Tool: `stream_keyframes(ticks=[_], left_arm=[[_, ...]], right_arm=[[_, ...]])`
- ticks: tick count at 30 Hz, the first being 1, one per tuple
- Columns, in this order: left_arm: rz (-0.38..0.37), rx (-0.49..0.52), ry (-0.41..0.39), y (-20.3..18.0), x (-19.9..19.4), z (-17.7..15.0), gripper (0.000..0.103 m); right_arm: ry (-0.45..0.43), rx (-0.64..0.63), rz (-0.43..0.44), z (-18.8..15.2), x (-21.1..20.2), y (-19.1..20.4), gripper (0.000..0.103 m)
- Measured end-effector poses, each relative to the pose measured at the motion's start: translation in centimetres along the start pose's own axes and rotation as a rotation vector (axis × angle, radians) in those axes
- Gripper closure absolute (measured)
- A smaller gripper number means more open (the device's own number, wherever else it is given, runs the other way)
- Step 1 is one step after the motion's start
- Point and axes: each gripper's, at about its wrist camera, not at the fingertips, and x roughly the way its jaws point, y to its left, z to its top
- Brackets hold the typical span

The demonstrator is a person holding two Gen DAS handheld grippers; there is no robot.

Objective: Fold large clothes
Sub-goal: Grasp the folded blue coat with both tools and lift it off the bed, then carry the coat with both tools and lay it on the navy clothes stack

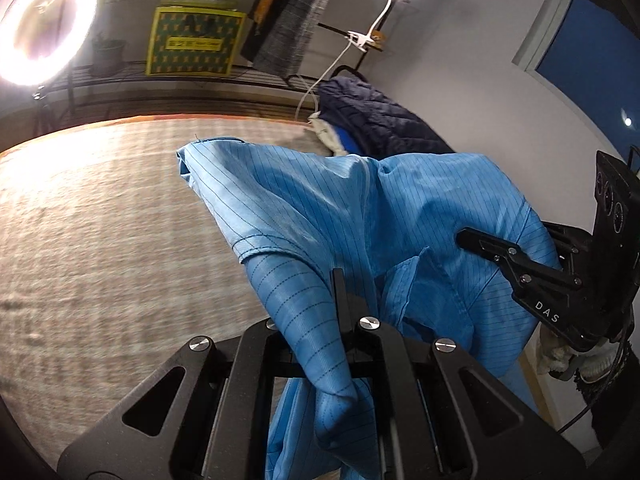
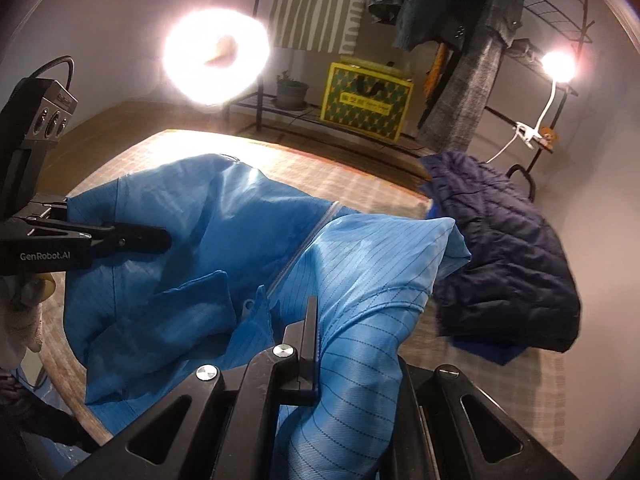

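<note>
We hold a large light-blue striped garment point(image 1: 360, 216) up over a beige checked table point(image 1: 100, 220), one claw at each side. Our left gripper point(image 1: 340, 280) is clenched on a fold of the blue cloth, which bunches between its fingers and hangs down past the frame; our right gripper point(image 2: 312, 312) is likewise clamped on the fabric, a sleeve-like length of it draping over the black linkage. Each claw shows in the other's view: the right one point(image 1: 476, 240) reaches in from the side with its tip pressed into the cloth, and the left one point(image 2: 156, 238) does the same from the opposite edge. The garment's middle sags between the two grips, its zipper point(image 2: 304, 244) running diagonally and a collar flap point(image 2: 200, 304) folded over. Much of the cloth is lifted off the table, though we cannot tell whether its far edge touches the surface. Just beside it, at the table's far corner, lies a dark navy quilted jacket point(image 2: 508, 256). Behind stand a glaring ring light point(image 2: 216, 60), a yellow patterned box point(image 2: 368, 100) on a low rack, and a clip lamp point(image 2: 558, 66).
</note>
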Motion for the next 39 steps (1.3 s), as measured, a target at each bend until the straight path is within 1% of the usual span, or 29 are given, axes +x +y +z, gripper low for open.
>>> stream_keyframes(ticks=[5, 11, 16, 19, 22, 26, 30, 32, 36, 39], left_arm=[[-0.048, 0.008, -0.014, -2.7, 1.4, 2.3, 0.099], [-0.095, 0.051, -0.045, -6.6, 2.9, 6.5, 0.099], [-0.136, 0.102, -0.101, -10.2, 4.0, 11.0, 0.099], [-0.147, 0.122, -0.131, -11.9, 5.5, 14.0, 0.099], [-0.150, 0.143, -0.165, -13.6, 7.4, 17.3, 0.099], [-0.148, 0.141, -0.196, -15.1, 11.2, 21.4, 0.099], [-0.125, 0.127, -0.223, -15.7, 15.8, 24.5, 0.099], [-0.109, 0.130, -0.227, -15.7, 18.0, 25.2, 0.099], [-0.061, 0.137, -0.193, -15.2, 22.7, 25.3, 0.099], [0.015, 0.146, -0.157, -14.1, 25.6, 24.4, 0.099]], right_arm=[[-0.001, 0.001, -0.036, 0.4, -1.5, -3.1, 0.100], [-0.018, 0.015, -0.095, 1.8, -3.3, -8.1, 0.100], [-0.059, 0.003, -0.174, 3.7, -5.2, -12.4, 0.100], [-0.082, -0.006, -0.220, 5.2, -5.4, -15.0, 0.100], [-0.103, 0.008, -0.253, 6.7, -5.0, -18.5, 0.100], [-0.129, 0.009, -0.312, 9.0, -2.7, -23.2, 0.100], [-0.157, 0.028, -0.330, 10.6, 0.2, -27.5, 0.100], [-0.167, 0.044, -0.334, 10.8, 1.8, -29.5, 0.100], [-0.172, 0.112, -0.286, 10.1, 5.2, -32.7, 0.100], [-0.126, 0.117, -0.283, 8.8, 8.5, -33.9, 0.100]])
